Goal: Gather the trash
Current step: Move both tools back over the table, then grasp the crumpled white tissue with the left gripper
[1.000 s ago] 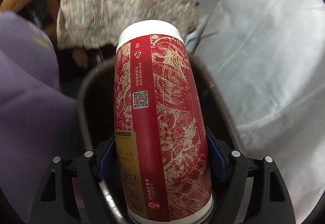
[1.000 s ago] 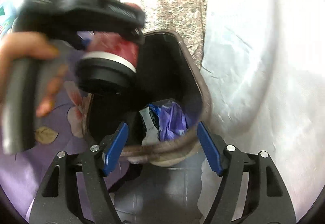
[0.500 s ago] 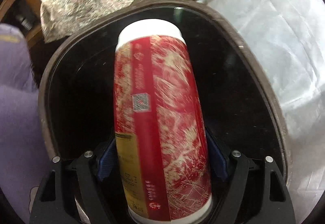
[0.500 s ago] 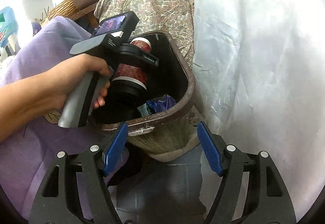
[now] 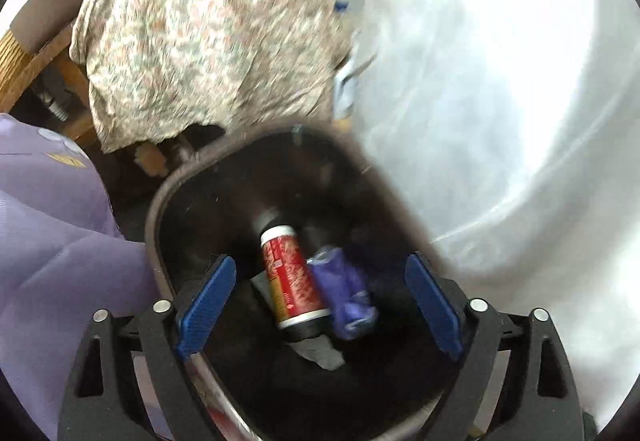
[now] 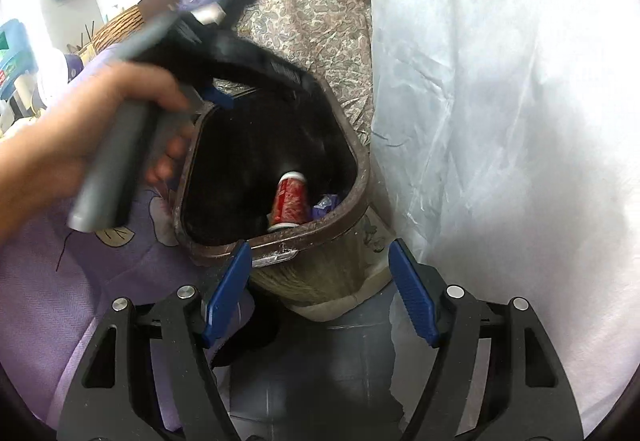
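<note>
Now the red cup (image 5: pixel 294 277) lies inside the brown bin (image 5: pixel 154 241), beside a purple wrapper (image 5: pixel 346 293): light, stiff, slick-sided, probably best gripped mid-body. Left tool (image 5: pixel 320 301), jaws just opening, and right tool (image 6: pixel 320 293) both stand spread, empty.

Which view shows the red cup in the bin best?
Left wrist: it looks straight down into the bin, showing the red cup nearly full length, lying beside purple trash. Right wrist shows only its upper part; the near rim hides the rest.
</note>
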A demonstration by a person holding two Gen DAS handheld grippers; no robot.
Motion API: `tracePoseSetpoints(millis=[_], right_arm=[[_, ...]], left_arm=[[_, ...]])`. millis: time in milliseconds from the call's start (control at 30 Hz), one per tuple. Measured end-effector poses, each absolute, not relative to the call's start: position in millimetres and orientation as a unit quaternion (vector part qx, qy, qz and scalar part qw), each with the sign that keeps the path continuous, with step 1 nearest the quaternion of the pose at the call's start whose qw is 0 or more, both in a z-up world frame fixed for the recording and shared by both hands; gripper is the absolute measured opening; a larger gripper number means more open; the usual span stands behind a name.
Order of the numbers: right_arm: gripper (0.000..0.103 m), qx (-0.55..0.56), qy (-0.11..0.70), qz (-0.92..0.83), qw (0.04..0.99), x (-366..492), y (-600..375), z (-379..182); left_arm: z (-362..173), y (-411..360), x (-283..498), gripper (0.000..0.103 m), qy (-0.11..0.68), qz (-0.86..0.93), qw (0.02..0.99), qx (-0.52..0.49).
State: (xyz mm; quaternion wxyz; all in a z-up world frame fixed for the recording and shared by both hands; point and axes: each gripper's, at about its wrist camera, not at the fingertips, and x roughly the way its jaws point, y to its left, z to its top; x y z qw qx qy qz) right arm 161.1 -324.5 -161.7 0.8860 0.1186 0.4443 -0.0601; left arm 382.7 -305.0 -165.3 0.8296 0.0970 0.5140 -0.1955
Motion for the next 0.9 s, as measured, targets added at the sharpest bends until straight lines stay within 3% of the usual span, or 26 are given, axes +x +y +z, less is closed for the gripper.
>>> tracePoseSetpoints(millis=[167, 433, 900], right_arm=[[0.072, 0.125, 0.439, -0.065, 0.887, 158.7, -326.9, -153.2], [0.072, 0.1, 0.423, -0.031, 0.9, 171.9, -297.6, -128.6], [0.072, 0.092, 0.4, 0.083, 0.908, 207.1, -220.3, -86.1]], left_arm=[[-101.5, -274.9, 356.7, 0.096, 0.46, -0.247, 0.851, 0.058], [-47.2, -180.8, 292.8, 0.096, 0.399, -0.265, 0.874, 0.087], [-36.4, 11.5, 241.7, 0.097, 0.362, -0.098, 0.923, 0.082]])
